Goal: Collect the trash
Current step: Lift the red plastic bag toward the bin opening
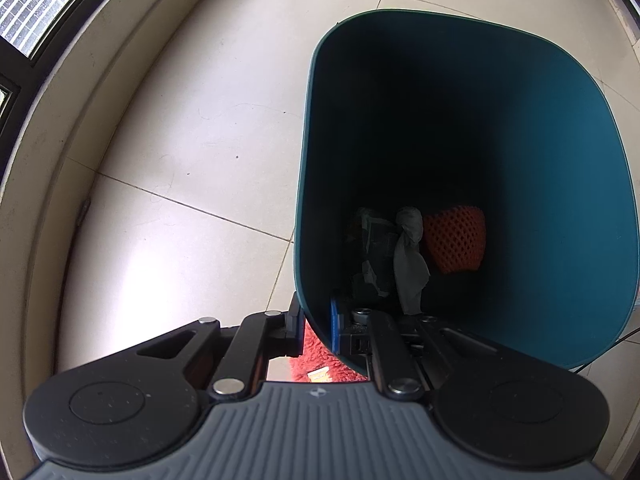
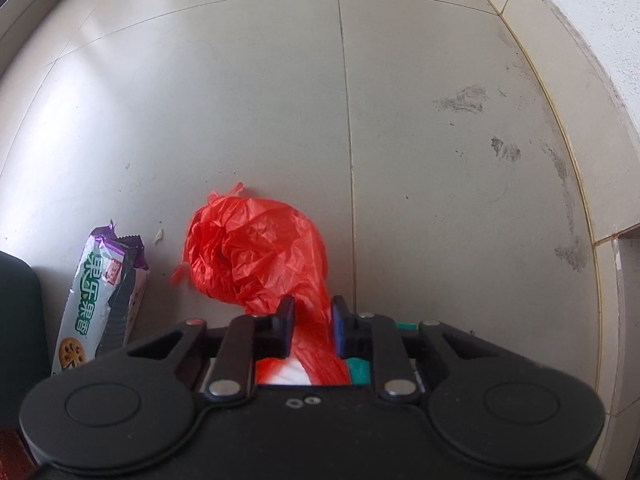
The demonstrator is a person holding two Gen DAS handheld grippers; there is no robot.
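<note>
In the left wrist view my left gripper [image 1: 316,320] is shut on the near rim of a teal trash bin [image 1: 560,200], one finger outside and one inside the wall. Inside the bin lie an orange foam net [image 1: 456,240], a grey crumpled wrapper [image 1: 408,256] and dark trash. In the right wrist view my right gripper [image 2: 312,320] is shut on the tail of a crumpled red plastic bag [image 2: 256,252] that rests on the tiled floor. A purple and white snack wrapper [image 2: 100,300] lies on the floor to its left.
Cream floor tiles [image 2: 280,100] surround everything. A window sill and frame [image 1: 48,100] run along the left. A wall base with dirty marks [image 2: 572,208] curves along the right. A dark bin side [image 2: 16,320] shows at the far left. A red rug [image 1: 320,364] lies under the bin.
</note>
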